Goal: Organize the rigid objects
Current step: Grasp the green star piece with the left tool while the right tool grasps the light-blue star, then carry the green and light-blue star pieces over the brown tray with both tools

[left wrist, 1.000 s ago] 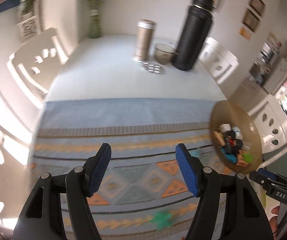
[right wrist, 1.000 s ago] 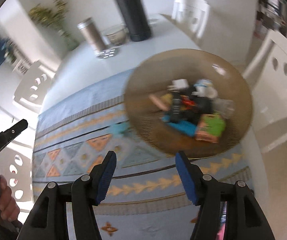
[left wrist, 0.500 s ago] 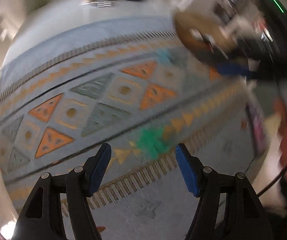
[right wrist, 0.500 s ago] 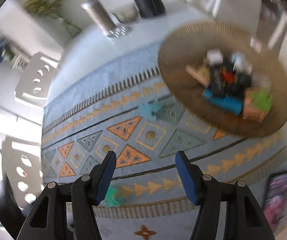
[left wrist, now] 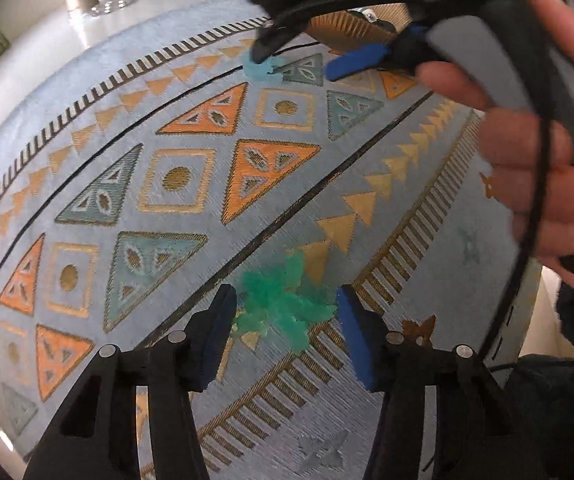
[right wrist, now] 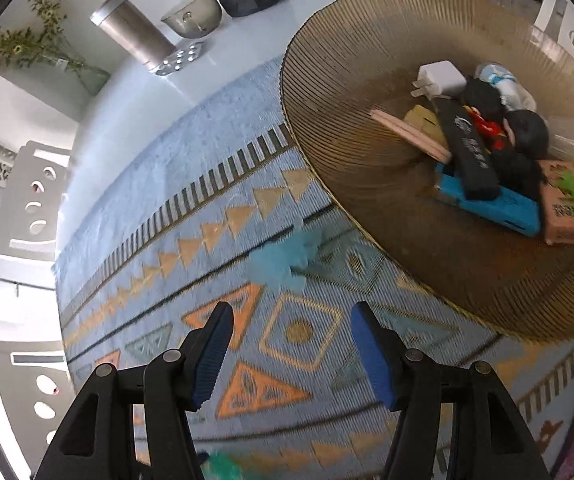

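The green star piece (left wrist: 283,300) lies on the patterned mat (left wrist: 179,176), and the left gripper (left wrist: 285,320), a second ago up facing the far table, now straddles it, jaws closing but not yet pressing. Pickup looks imminent. The right gripper (right wrist: 291,344), also dropped low, hangs unclenched and empty near the light-blue piece (right wrist: 283,258) beside the woven basket (right wrist: 367,80) of sorted items.

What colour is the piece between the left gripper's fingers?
Green, a jagged-edged piece on the patterned mat; clearest in the left wrist view.
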### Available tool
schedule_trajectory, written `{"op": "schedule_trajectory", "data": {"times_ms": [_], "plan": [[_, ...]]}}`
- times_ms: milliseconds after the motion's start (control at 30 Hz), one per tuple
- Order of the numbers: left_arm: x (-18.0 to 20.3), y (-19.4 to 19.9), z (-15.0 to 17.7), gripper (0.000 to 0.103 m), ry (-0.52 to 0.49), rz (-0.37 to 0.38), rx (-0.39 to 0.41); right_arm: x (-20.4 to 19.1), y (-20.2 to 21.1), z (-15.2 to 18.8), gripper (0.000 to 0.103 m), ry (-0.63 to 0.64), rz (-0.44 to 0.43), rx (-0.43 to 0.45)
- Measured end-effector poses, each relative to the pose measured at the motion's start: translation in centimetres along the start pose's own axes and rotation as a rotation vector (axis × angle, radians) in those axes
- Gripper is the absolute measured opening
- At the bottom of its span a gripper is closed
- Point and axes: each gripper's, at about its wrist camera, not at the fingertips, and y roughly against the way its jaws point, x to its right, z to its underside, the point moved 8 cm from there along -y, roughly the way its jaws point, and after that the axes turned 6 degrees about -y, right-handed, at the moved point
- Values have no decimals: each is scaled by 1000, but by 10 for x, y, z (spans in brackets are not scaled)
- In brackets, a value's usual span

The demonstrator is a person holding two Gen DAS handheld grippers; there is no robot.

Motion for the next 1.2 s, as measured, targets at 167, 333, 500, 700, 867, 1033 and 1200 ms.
{"op": "schedule_trajectory", "data": {"times_ms": [167,333,500,700,867,1033,1200], "plan": [[-2,-1,-1,48,6,35,18,-8,-14,-9,60,-10,10,41],[-5,3,5,47,25,62,27,-19,-30,-14,60,27,66,42],[-10,8,12,47,34,104,17,-26,-37,-24,41,96,141,93],[-8,7,11,46,15,60,17,-18,-29,-14,40,111,130,93],[-1,11,13,45,36,38,28,-4,-3,8,40,126,114,108],[-1,20,17,45,41,3,30,10,17,26,40,109,85,108],[0,34,15,45,42,-38,44,21,29,48,40,97,55,95]]}}
